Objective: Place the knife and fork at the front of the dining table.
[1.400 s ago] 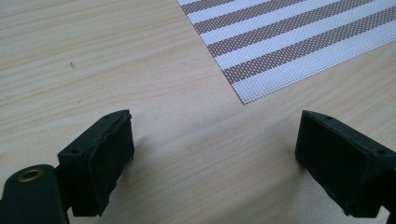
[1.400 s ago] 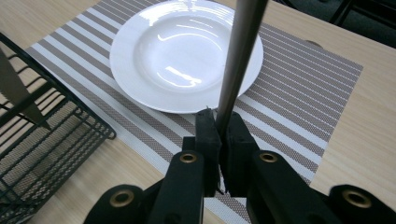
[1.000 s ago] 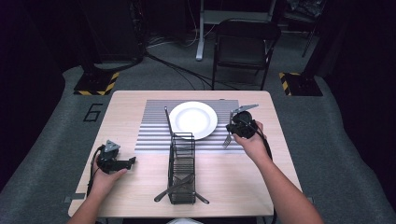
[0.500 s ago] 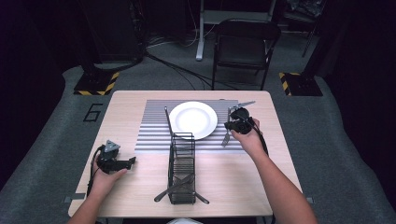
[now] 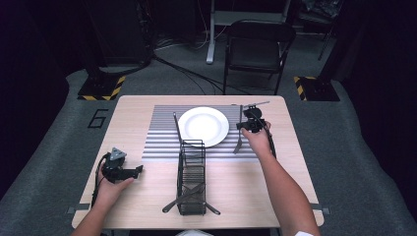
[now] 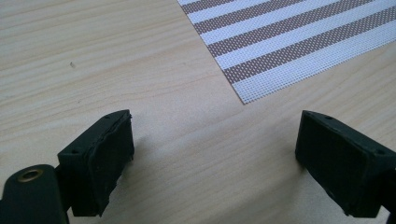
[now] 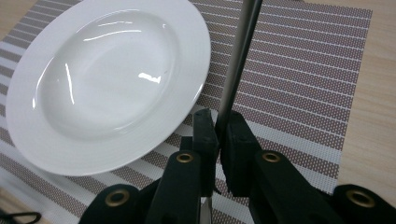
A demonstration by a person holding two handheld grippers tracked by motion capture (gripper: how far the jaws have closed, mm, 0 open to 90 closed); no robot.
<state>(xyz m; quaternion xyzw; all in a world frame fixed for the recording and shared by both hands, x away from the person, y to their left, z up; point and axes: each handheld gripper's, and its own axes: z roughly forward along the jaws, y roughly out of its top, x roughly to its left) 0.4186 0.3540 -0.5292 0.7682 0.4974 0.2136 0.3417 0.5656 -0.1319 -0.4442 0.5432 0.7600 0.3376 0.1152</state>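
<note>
Near, lower centre of the high view: the rack (image 5: 192, 184) holds remaining cutlery. Lower left: the left gripper (image 5: 129, 171) rests over the bare table (image 5: 147, 196), its 2 jaws spread wide with nothing between them.

Mid frame, right: the right gripper (image 7: 218, 133) has its jaws pinched on the knife (image 7: 236, 63), gripping the handle, with the blade end toward the camera. In the high view the knife (image 5: 239, 140) lies over the mat (image 5: 162, 137), just right of the plate (image 5: 203, 126).

Step in hand, as judged: placing the knife beside the plate.
1. Lower until the knife lies flat on the mat.
2. Keep it parallel to the mat edge, clear of the plate rim.
3. Release only once it rests.
</note>
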